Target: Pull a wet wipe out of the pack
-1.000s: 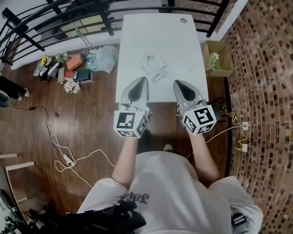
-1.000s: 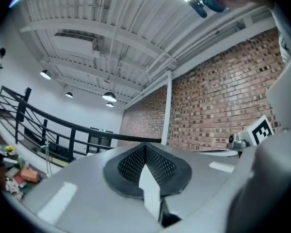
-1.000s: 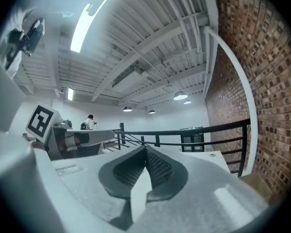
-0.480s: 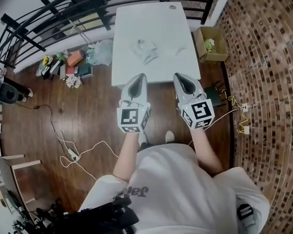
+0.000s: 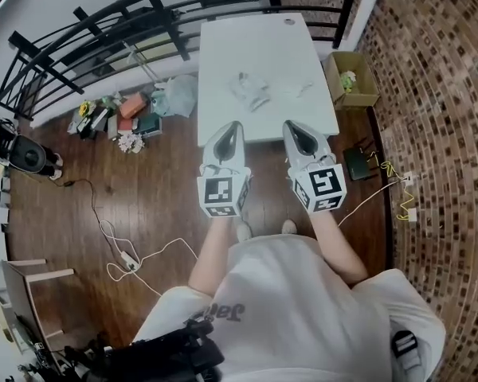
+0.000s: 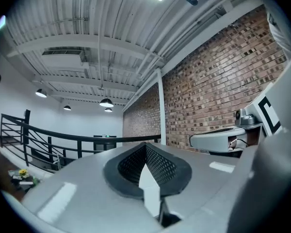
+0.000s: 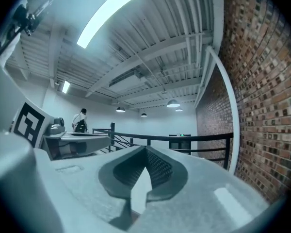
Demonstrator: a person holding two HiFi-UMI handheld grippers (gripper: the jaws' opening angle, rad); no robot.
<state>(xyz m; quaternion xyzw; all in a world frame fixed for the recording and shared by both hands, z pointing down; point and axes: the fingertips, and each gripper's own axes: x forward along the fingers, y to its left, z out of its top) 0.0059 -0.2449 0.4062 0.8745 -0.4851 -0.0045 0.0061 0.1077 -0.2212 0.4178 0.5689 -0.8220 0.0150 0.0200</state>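
**Head view.** Wet wipe pack (image 5: 249, 91) lying near the middle of a white rectangular table (image 5: 263, 42). Pale, crumpled and soft in outline; too small for detail. Well apart from both grippers. Left gripper (image 5: 232, 127) and right gripper (image 5: 291, 126) held side by side, tips overlapping the table's near edge in the picture. Smooth grey shells tapering to points, each backed by a cube of black-and-white square markers. Dark plank floor (image 5: 143, 181) below, black bar railing (image 5: 88, 30) behind, brick wall (image 5: 438, 94) to the right. Open cardboard box (image 5: 352, 78) beside the table.

**Left gripper view.** Left gripper (image 6: 146, 161) pressed together. Black pads with a fine mesh texture meeting along one seam, nothing between them. Glossy rounded grey shell around the pads. Right gripper (image 6: 218, 139) alongside. Brick wall and ribbed white ceiling beyond. Pack out of this view.

**Right gripper view.** Right gripper (image 7: 145, 166) likewise pressed together and empty. Same meshed black pads set in a matte grey shell, seam closed. Left gripper (image 7: 72, 140) alongside. Railing, hanging lamps and brick wall beyond. Pack out of this view.
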